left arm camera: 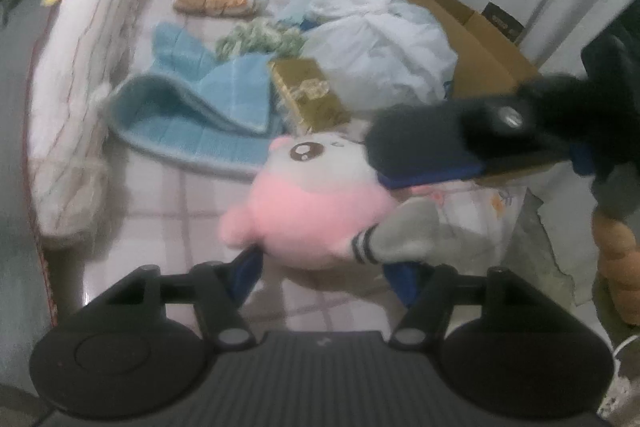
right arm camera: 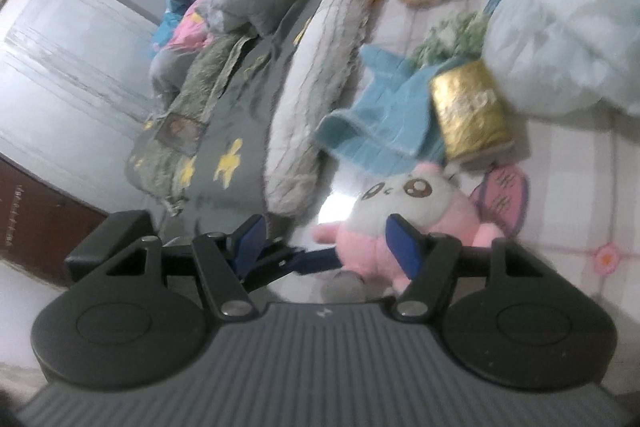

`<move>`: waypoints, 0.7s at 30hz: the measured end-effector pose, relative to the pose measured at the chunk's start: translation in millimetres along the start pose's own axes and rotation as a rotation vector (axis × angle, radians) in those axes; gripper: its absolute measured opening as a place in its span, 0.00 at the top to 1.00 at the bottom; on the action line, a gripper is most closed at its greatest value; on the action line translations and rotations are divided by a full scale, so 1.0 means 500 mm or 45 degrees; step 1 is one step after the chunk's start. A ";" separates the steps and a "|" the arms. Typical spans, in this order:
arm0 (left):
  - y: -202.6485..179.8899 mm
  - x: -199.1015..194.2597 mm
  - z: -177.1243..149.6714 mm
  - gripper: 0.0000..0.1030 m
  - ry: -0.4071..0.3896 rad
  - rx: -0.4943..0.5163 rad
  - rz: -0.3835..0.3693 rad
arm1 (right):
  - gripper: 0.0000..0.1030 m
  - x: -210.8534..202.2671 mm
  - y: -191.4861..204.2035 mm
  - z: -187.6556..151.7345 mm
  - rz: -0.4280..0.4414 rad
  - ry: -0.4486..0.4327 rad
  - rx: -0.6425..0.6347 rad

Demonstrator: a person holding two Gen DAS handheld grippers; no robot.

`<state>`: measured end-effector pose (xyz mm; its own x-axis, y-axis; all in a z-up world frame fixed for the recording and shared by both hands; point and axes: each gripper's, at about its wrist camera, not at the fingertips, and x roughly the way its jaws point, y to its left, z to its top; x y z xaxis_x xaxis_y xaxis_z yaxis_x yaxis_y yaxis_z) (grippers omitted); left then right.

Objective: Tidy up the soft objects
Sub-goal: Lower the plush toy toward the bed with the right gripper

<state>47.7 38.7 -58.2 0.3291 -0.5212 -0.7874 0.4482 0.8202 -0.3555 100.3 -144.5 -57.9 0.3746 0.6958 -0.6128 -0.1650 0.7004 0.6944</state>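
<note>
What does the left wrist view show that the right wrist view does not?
Only the left wrist view shows the cardboard box, the grey sock and the right gripper from outside. Only the right wrist view shows the grey cover with yellow shapes. Both show the pink plush toy, the blue cloth and the gold packet.

Each hand-held gripper [left arm camera: 326,267] is black, with a ribbed grey body, 2 blue-padded fingers [right arm camera: 404,247] and silver pivot screws.
</note>
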 end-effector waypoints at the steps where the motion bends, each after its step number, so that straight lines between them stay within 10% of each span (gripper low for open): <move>1: 0.004 -0.001 -0.003 0.34 0.016 -0.010 -0.010 | 0.36 0.003 0.001 -0.005 0.010 0.016 -0.001; 21: 0.017 -0.057 -0.017 0.32 -0.021 -0.031 -0.002 | 0.36 -0.003 -0.034 -0.043 0.086 0.058 0.121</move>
<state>35.2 62.7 -42.8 0.3419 -0.5262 -0.7786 0.4286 0.8246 -0.3691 82.7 -153.8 -76.8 0.3233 0.7489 -0.5784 -0.1004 0.6349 0.7660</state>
